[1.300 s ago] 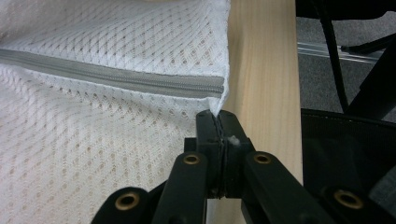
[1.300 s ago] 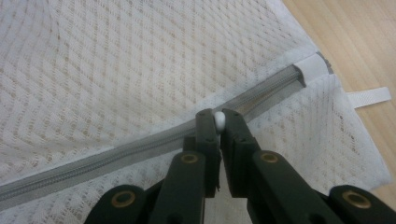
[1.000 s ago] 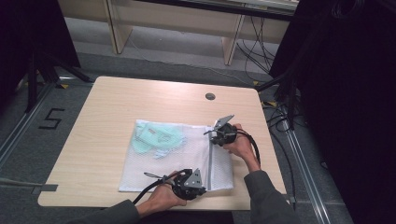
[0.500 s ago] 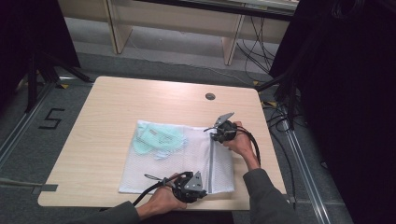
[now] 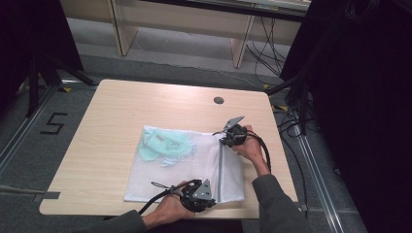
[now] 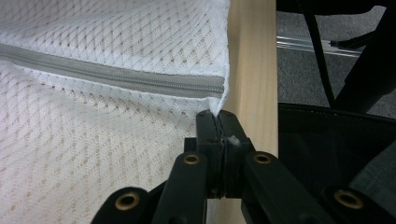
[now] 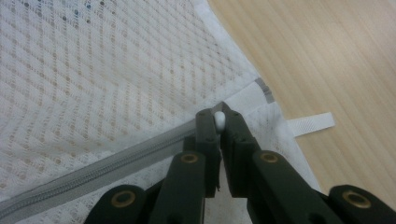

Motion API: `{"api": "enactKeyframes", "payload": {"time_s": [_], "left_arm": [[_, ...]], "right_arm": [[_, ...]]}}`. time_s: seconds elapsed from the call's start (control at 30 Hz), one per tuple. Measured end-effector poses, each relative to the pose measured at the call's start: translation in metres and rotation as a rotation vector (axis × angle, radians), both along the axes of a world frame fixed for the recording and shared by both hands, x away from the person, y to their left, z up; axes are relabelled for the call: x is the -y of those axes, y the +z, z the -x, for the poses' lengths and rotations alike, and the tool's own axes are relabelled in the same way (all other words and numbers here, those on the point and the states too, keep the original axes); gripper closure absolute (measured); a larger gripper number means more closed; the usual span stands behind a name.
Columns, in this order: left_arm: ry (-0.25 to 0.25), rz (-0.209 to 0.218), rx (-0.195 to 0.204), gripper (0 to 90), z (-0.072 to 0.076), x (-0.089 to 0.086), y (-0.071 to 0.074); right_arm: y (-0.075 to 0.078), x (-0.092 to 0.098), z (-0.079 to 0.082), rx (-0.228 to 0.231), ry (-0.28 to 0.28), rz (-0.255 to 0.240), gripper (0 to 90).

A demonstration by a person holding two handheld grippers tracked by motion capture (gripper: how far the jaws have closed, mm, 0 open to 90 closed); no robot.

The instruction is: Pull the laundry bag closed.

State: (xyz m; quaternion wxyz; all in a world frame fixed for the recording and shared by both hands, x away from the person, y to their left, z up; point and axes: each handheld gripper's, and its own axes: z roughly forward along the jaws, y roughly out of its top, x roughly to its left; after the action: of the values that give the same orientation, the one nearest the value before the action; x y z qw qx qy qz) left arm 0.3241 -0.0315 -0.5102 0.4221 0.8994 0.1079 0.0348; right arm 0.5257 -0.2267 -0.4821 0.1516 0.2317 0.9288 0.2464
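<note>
High view: a white mesh laundry bag [image 5: 194, 167] lies flat on the table [image 5: 121, 116]. The left gripper [image 6: 218, 122] is clamped on its near zipper-end corner, the right gripper [image 7: 219, 120] pinching the white zipper pull [image 7: 220, 121]. Light, floppy fabric; best gripped at seams.

Black two-jaw grippers [image 5: 232, 137] with brass-coloured rivets, grey top plates, black cables; grey sleeves [image 5: 277, 206].

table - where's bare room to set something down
The table is bare along its far side up to the grommet hole, and down its left strip. Crowded: the mesh bag near-right, with the left gripper and right gripper pinching it.
</note>
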Motion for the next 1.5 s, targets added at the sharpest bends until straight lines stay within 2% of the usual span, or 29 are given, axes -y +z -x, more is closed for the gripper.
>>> {"api": "enactKeyframes", "payload": {"time_s": [0.03,0.1,0.2,0.4,0.43,0.47,0.5,0.6,0.93,1.0,1.07,1.13,1.2,1.23,1.3,1.33,1.37,1.4,1.43,1.5], "left_arm": [[-0.003,-0.006,0.0,88.7,-0.001,0.0,0.001],[0.001,0.001,-0.001,88.7,0.0,0.0,0.0],[-0.009,-0.01,0.0,88.7,0.001,0.0,0.0],[-0.001,-0.001,-0.002,88.7,0.0,0.0,0.0],[-0.007,-0.006,-0.005,88.7,0.001,0.0,0.0],[-0.01,-0.009,0.009,88.7,0.001,0.001,0.0],[-0.01,-0.023,0.011,88.7,0.001,0.0,0.0],[0.004,0.011,-0.013,88.7,-0.001,0.0,0.001],[0.018,0.01,-0.017,88.0,-0.003,0.003,-0.001],[0.019,0.011,-0.022,87.7,-0.005,0.003,-0.002],[0.021,0.013,-0.025,87.4,-0.005,0.004,-0.001],[0.016,0.014,-0.011,87.0,-0.005,0.004,-0.002],[0.028,0.016,-0.018,87.1,-0.005,0.005,-0.002],[0.022,0.006,-0.015,87.1,-0.006,0.004,-0.002],[0.03,0.015,-0.021,87.1,-0.006,0.005,-0.003],[0.03,0.016,-0.023,86.8,-0.007,0.006,-0.003],[0.036,0.018,-0.02,86.7,-0.008,0.006,-0.003],[0.026,0.0,-0.012,86.6,-0.009,0.005,-0.002],[0.04,0.019,-0.021,86.4,-0.009,0.006,-0.002],[0.043,0.024,-0.023,84.5,-0.009,0.006,-0.002]], "right_arm": [[0.0,0.0,0.0,-0.009,-0.008,-0.002,86.7],[0.0,0.0,-0.001,-0.002,-0.003,-0.004,86.7],[0.0,0.001,-0.001,0.01,-0.023,-0.006,86.7],[-0.001,0.001,-0.002,0.001,-0.035,-0.008,86.7],[-0.001,0.002,-0.002,0.007,-0.036,-0.008,86.7],[0.0,0.002,-0.004,0.03,-0.033,-0.007,86.7],[0.0,0.002,-0.004,0.03,-0.028,-0.016,86.7],[0.0,0.002,-0.004,0.03,-0.031,-0.014,86.7],[0.0,0.002,-0.006,0.054,-0.03,-0.01,86.6],[0.0,0.001,-0.005,0.059,-0.067,-0.018,86.3],[-0.001,0.0,-0.005,0.053,-0.069,-0.023,86.2],[-0.001,0.0,-0.005,0.063,-0.074,-0.012,86.2],[-0.002,0.0,-0.006,0.07,-0.064,-0.008,86.2],[-0.002,0.0,-0.006,0.068,-0.077,-0.01,86.0],[-0.005,-0.002,-0.006,0.085,-0.089,-0.033,85.0],[-0.001,0.001,-0.008,0.087,-0.073,0.006,84.8],[-0.001,0.001,-0.007,0.086,-0.084,0.002,84.7],[-0.001,0.001,-0.008,0.092,-0.074,0.001,84.5],[-0.001,0.001,-0.008,0.088,-0.088,-0.002,83.9],[-0.001,0.0,-0.008,0.081,-0.123,-0.012,81.0]]}}
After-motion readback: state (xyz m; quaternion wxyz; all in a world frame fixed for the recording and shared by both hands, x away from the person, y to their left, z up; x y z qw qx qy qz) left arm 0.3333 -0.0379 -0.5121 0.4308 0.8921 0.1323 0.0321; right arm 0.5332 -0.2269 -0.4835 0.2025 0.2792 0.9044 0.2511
